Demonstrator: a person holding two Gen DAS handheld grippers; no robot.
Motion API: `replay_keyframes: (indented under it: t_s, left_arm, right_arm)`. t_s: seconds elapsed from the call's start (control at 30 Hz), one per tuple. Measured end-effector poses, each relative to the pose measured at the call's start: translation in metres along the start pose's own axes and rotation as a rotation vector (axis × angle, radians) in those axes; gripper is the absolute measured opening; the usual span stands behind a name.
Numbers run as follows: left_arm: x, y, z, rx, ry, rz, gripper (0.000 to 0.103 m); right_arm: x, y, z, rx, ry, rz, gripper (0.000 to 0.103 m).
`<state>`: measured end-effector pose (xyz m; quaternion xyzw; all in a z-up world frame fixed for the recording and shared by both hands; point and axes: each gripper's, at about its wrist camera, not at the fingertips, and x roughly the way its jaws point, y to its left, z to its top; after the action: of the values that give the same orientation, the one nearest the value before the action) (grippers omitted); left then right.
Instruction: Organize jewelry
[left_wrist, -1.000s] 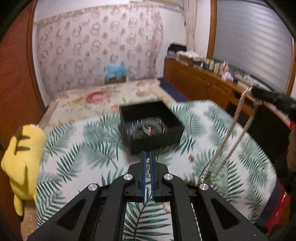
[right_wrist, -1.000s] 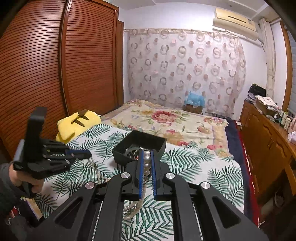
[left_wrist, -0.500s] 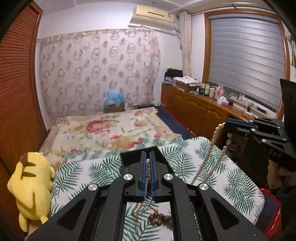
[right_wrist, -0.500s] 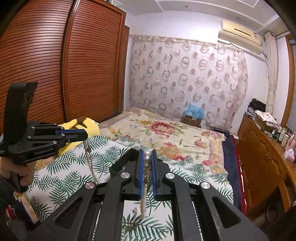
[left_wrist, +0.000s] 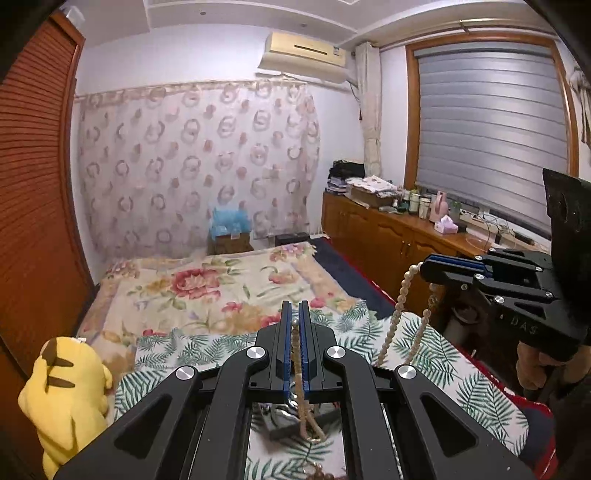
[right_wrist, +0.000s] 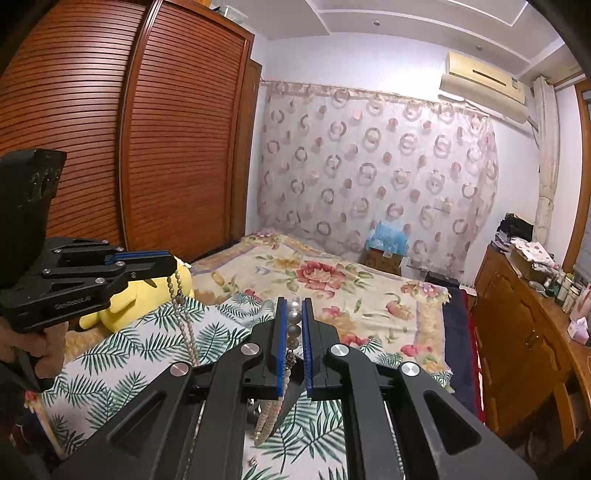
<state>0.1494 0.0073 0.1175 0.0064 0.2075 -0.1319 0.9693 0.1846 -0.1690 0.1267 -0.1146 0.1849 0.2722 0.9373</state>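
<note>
Open air between raised tongs; pearl strands (left_wrist: 397, 321) dangle across gap.

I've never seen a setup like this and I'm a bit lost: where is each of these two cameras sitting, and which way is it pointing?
Left wrist view: sits on the left tongs, looking along them across the bed toward the curtain; they pinch a thin bead strand. The right tongs and the hand show at right.
Right wrist view: sits on the right tongs, pinching a pearl necklace; the left tongs and the hand show at left.
Shared: bed, curtain, yellow plush toy, both tongs.
</note>
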Motion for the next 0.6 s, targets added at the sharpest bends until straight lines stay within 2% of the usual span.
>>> replay_keyframes:
  t_s: [0.6]
  left_arm:
    - [0.053, 0.022, 0.025, -0.042, -0.003, -0.011, 0.003]
  right_arm:
    - [0.067, -0.042, 0.022, 0.034, -0.013, 0.054, 0.009]
